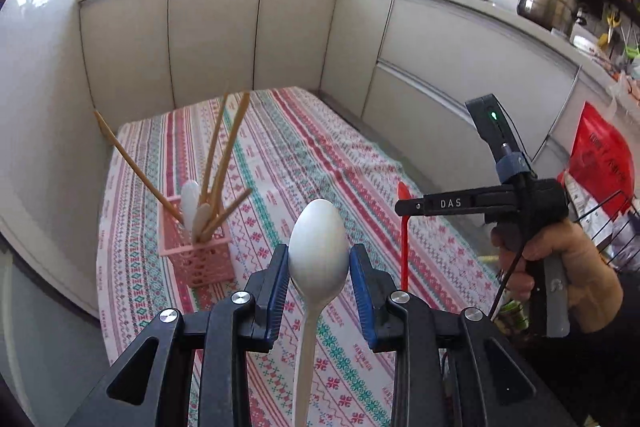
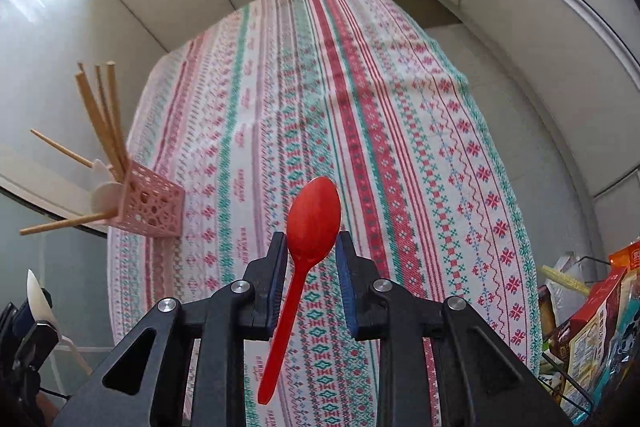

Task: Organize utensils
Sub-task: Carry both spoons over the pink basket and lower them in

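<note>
- The pink holder [image 1: 196, 247] stands on the bench [image 1: 360, 187], ahead and left of both spoons; the left hand-held gripper [image 1: 319, 259] is nearer it.
- That gripper pinches a white spoon [image 1: 318, 251] by the bowl, handle trailing back toward the camera.
- The right hand-held gripper [image 2: 312, 251] clamps a red spoon [image 2: 312, 223] likewise, raised over the bench.

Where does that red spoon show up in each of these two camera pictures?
Left wrist view: the red spoon is right of centre, seen edge-on, held by the right gripper.
Right wrist view: the red spoon is at centre, clamped by its bowl in the right gripper.
Shared landmark: the pink basket holding chopsticks.
</note>
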Action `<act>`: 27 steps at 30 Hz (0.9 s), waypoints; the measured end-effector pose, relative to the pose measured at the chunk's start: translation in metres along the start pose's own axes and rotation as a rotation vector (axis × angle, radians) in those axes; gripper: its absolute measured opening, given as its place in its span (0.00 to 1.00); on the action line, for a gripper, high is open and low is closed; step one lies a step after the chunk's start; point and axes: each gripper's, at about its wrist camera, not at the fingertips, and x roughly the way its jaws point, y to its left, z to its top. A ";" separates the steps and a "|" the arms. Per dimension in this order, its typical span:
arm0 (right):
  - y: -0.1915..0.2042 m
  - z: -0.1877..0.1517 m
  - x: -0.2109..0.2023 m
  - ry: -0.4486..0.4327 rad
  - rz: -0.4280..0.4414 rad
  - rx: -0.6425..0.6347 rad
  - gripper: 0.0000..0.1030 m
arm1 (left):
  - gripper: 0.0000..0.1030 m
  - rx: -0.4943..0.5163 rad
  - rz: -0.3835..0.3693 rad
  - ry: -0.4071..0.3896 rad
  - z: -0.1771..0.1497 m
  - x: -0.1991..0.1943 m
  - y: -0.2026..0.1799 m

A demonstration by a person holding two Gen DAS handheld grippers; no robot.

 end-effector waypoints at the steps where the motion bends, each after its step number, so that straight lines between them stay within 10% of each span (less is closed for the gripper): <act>1: 0.004 0.001 -0.008 -0.030 0.016 -0.007 0.25 | 0.30 -0.014 0.006 -0.013 0.003 -0.005 0.002; 14: 0.060 0.008 -0.051 -0.277 0.082 -0.077 0.25 | 0.30 -0.228 0.192 -0.298 0.021 -0.033 0.056; 27: 0.073 0.025 -0.036 -0.343 0.121 -0.088 0.25 | 0.30 -0.173 0.306 -0.584 0.031 0.032 0.090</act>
